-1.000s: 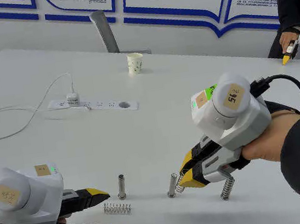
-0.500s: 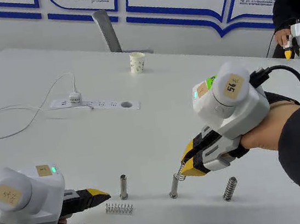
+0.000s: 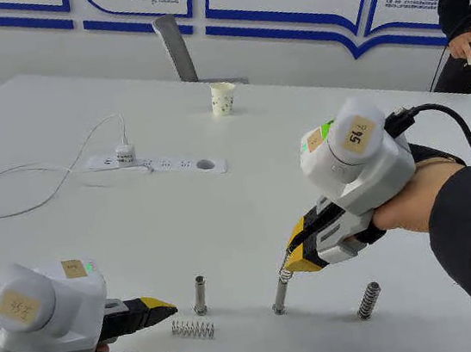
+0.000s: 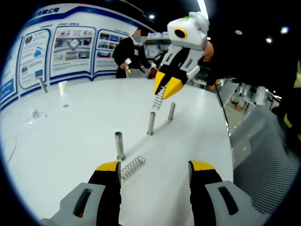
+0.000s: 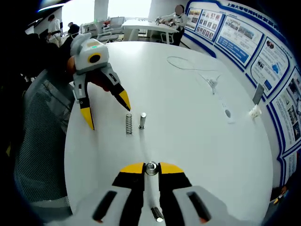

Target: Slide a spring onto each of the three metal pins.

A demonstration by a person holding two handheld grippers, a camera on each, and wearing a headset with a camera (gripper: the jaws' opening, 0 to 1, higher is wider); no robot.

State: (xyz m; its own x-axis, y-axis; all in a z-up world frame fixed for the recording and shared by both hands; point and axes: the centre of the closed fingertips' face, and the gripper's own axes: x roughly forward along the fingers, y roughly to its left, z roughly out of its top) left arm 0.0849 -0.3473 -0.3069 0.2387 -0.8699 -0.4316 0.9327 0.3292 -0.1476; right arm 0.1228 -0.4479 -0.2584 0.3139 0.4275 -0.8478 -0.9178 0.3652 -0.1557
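Yellow-tipped jaws of the right gripper (image 3: pixel 290 265) are closed on a spring (image 3: pixel 285 274), which is held just above the middle pin (image 3: pixel 280 295) at lower centre of the head view. A loose spring (image 3: pixel 193 328) is seen lying flat beside the left pin (image 3: pixel 200 294). A third spring (image 3: pixel 369 300) stands at lower right. The left gripper (image 3: pixel 190 339) is held at lower left with jaws spread wide.

Everything is being carried by a white table (image 3: pixel 70 241). At its far side a paper cup (image 3: pixel 223 98), a power strip (image 3: pixel 164 164) and a looping cable (image 3: pixel 12 192) are being supported. Nearer, a left pin (image 3: pixel 201 293), a middle pin (image 3: pixel 280 293) and a spring-covered right pin (image 3: pixel 369 300) are being held upright, with a loose spring (image 3: pixel 193 328) lying flat beside the left pin.
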